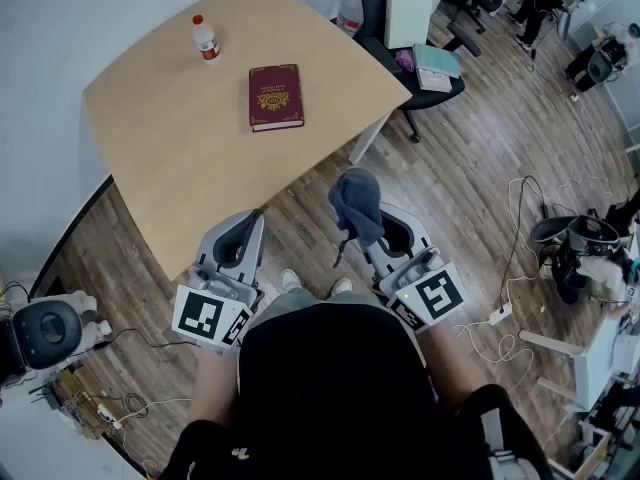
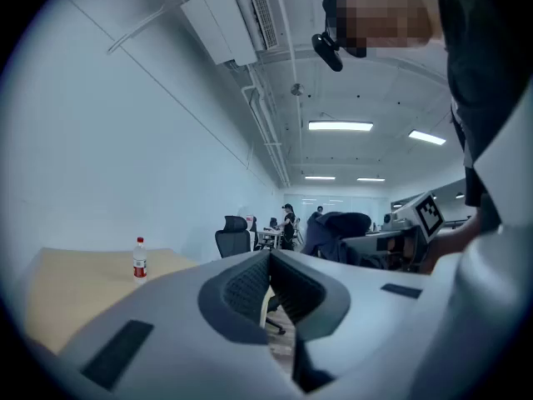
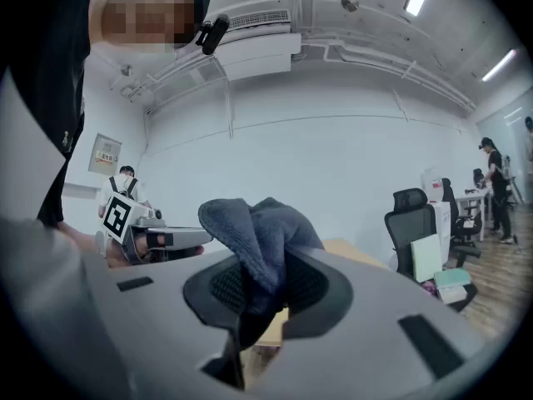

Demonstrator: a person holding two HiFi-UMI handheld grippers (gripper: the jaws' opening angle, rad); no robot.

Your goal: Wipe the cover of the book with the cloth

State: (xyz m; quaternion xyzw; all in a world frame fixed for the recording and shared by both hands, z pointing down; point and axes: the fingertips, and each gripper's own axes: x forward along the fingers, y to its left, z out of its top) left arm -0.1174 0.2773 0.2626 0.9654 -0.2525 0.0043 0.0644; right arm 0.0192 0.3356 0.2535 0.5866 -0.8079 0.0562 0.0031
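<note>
Fuzzy cloth [image 1: 357,206], matt wood tbl [image 1: 160,138]

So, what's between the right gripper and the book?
Head view: only a strip of floor and bare table separate the right gripper, shut on the cloth, from the book.

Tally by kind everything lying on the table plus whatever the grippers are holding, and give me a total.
Book: 1
Bottle: 1
Cloth: 1
Total: 3
</note>
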